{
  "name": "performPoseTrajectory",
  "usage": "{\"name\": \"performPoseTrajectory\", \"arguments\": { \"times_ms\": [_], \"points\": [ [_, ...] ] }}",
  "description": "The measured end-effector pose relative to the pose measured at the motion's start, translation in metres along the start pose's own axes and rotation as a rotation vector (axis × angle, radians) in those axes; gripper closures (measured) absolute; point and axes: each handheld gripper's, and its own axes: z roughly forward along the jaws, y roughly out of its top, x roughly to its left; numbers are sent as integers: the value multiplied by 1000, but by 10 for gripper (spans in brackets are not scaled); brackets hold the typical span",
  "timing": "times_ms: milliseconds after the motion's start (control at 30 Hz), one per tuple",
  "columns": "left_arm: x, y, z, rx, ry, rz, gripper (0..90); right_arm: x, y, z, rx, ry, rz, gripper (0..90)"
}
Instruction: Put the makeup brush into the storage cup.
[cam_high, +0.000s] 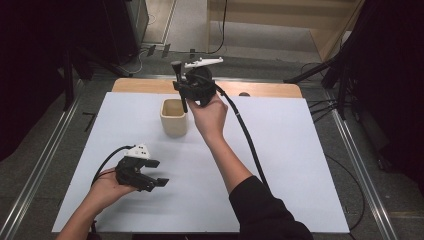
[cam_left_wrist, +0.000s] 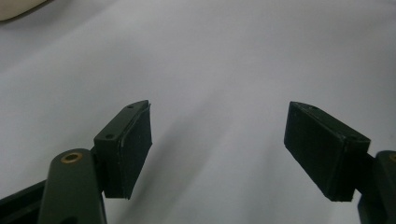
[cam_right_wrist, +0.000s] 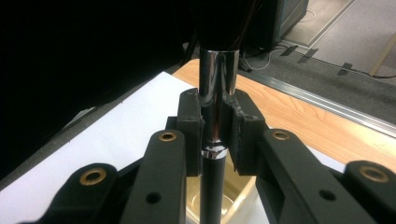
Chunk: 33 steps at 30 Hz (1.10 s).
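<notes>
Right gripper (cam_right_wrist: 217, 135) clamped on makeup brush (cam_right_wrist: 217, 93) at chrome ferrule, brush upright, handle tip over cream cup (cam_high: 174, 118). Left gripper (cam_high: 150, 181) jaws wide apart, nothing between, low over white table (cam_high: 280, 165).

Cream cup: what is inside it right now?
The brush's dark handle reaches down into the cream cup, gripped by the right gripper. The visible part of the bottom looks bare; the rest is hidden.
</notes>
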Motion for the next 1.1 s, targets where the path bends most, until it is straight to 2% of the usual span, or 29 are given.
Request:
{"name": "performPoseTrajectory", "arguments": {
  "times_ms": [400,767,933,1100],
  "points": [
    [0,0,1,3,-3,5,242,2,4,13,-17,-10,-14,783],
    [0,0,0,6,-5,7,243,5,4,26,-41,-7,-5,783],
    [0,0,0,7,-7,5,243,7,2,31,-56,-6,-27,784],
    [-1,0,0,2,-9,6,243,6,1,35,-70,-4,-9,784]
  ]
}}
